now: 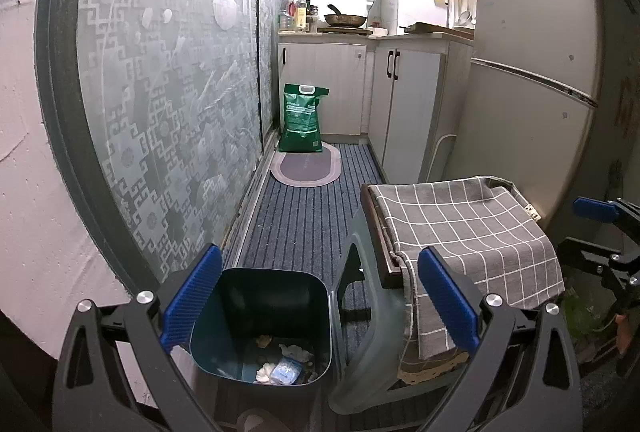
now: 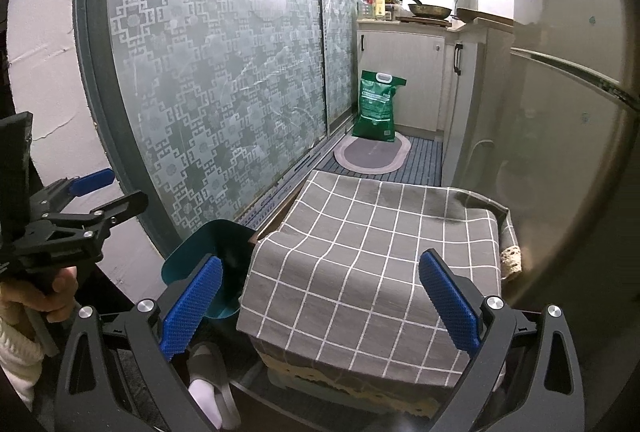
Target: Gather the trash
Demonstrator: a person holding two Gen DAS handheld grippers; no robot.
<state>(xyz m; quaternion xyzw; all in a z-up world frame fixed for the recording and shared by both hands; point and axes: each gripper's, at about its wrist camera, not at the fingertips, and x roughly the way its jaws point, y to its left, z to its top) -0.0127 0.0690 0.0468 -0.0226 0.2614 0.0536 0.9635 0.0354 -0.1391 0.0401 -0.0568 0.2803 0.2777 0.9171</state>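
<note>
A dark teal trash bin (image 1: 260,312) stands on the striped floor mat, with crumpled paper and wrappers (image 1: 284,368) lying in its bottom. My left gripper (image 1: 320,308) is open and empty, hovering above the bin's mouth. The bin's rim also shows in the right wrist view (image 2: 208,252), left of the stool. My right gripper (image 2: 320,304) is open and empty, above the checked cloth (image 2: 372,260). The right gripper also shows at the right edge of the left wrist view (image 1: 600,232).
A low stool covered by the grey checked cloth (image 1: 468,228) stands right of the bin. A frosted sliding door (image 1: 160,92) runs along the left, a fridge (image 1: 532,72) on the right. A green bag (image 1: 302,120) and oval mat (image 1: 306,168) lie ahead.
</note>
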